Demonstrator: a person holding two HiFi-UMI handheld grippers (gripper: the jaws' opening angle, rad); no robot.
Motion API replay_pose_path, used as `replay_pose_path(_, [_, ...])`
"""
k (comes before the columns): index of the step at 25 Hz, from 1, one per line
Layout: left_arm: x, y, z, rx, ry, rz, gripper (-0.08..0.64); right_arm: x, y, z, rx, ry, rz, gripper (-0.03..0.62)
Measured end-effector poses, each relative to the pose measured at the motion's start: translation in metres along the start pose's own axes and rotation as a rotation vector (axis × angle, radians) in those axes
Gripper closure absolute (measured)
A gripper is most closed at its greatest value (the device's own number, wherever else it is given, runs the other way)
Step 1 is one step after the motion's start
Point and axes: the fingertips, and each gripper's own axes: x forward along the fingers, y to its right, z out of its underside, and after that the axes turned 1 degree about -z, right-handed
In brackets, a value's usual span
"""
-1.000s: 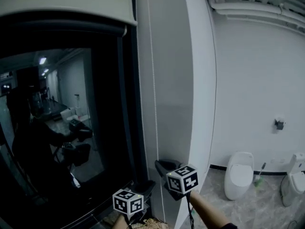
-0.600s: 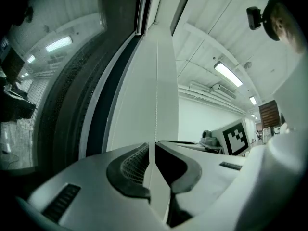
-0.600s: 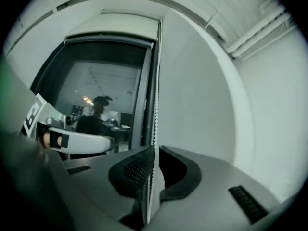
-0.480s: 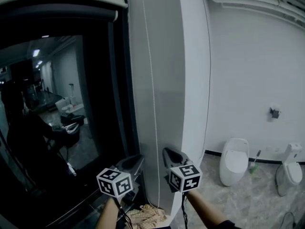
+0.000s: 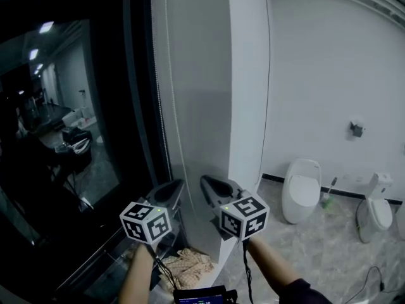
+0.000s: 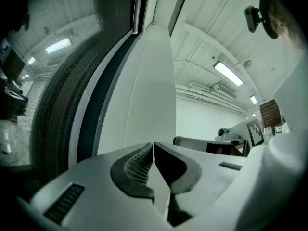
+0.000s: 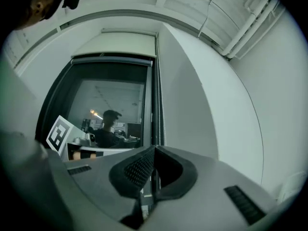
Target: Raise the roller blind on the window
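Blind [image 7: 126, 44] gathered at the head of the window [image 5: 69, 125]: only a short pale band with its bottom bar shows below the casing, and the glass beneath is bare and dark. Chain [image 7: 161, 114] hangs down the strip of wall [image 5: 202, 75] just right of the frame.

Left gripper [image 5: 169, 190] and right gripper [image 5: 212, 185] stand low and near each other, jaws pointing up along the wall. In the head view the chain comes down between them.

Left jaws: clenched, pad tips meeting, nothing seen between them; the chain lies on the wall beyond.

Right jaws: likewise pressed together at the tips. The chain runs straight down to those tips and its beads show through the slot behind the pads. Whether it is pinched or merely passes behind cannot be settled.

Step in hand, as judged: the bottom of a downward pull, with the raising nearly or wholly complete.

Next move, as judged: if the last band is to go up, one gripper must open, reach higher, take the same strand of the loop squarely between its pads and draw it straight down along the wall. A grip on the wrong strand would lower the blind. If the height suffices, the chain needs only a gentle release, so that it does not swing against the glass.
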Motion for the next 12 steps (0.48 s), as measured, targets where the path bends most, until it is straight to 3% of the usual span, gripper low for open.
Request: replay_pose_path(12, [0.0010, -0.0062, 0.0038, 0.010, -0.013, -0.006, 0.548, 0.0070, -0.0112, 0.0076, 0.005, -0.017, -0.041, 0.584])
